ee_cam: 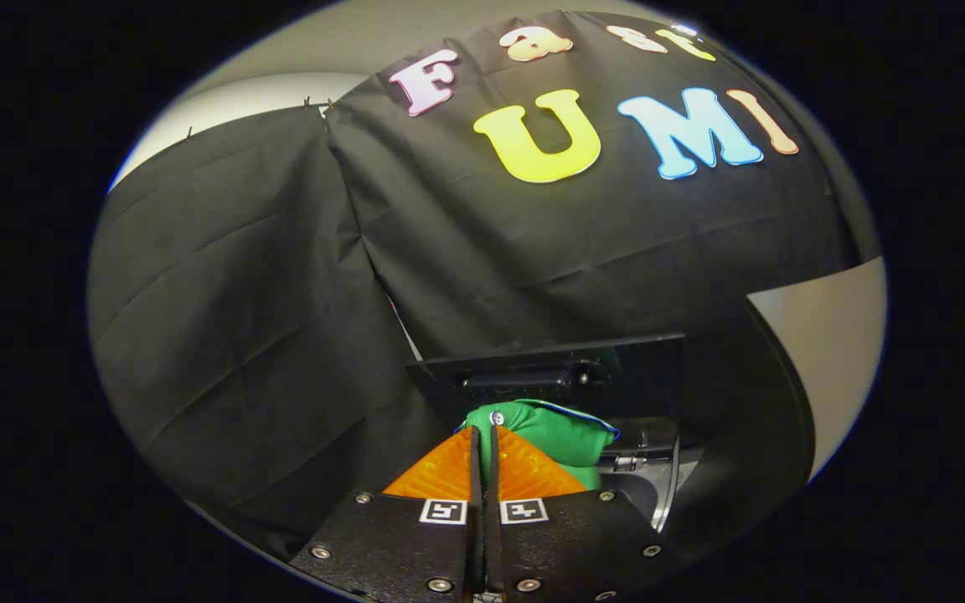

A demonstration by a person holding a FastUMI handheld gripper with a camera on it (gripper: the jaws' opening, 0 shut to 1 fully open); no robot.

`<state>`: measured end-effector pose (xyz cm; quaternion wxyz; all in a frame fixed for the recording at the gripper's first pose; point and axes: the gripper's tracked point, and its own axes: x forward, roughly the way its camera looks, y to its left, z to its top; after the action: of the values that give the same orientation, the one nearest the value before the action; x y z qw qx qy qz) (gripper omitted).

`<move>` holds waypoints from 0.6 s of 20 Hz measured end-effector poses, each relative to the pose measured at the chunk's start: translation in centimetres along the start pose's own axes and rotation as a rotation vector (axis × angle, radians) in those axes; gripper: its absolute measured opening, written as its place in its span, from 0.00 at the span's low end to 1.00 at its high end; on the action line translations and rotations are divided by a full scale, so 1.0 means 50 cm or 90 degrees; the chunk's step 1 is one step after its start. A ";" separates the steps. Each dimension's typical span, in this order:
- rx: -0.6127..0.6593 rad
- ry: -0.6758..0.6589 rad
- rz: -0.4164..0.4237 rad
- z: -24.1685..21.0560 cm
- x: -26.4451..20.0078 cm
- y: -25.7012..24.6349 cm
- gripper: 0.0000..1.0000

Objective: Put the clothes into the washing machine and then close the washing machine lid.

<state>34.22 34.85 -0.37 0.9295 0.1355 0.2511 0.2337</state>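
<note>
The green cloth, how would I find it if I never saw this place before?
Start at the big black cloth wall and look down to the dark washing machine with its lid raised. The green cloth bulges just ahead of the gripper, whose fingers are nearly closed with a strip of it between them. It is the only bright green thing, with a white button.
</note>
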 end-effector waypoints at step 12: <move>-0.040 0.070 -0.039 -0.200 0.123 -0.016 0.15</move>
<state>33.90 38.60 -11.47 0.9248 0.0852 0.2986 0.2197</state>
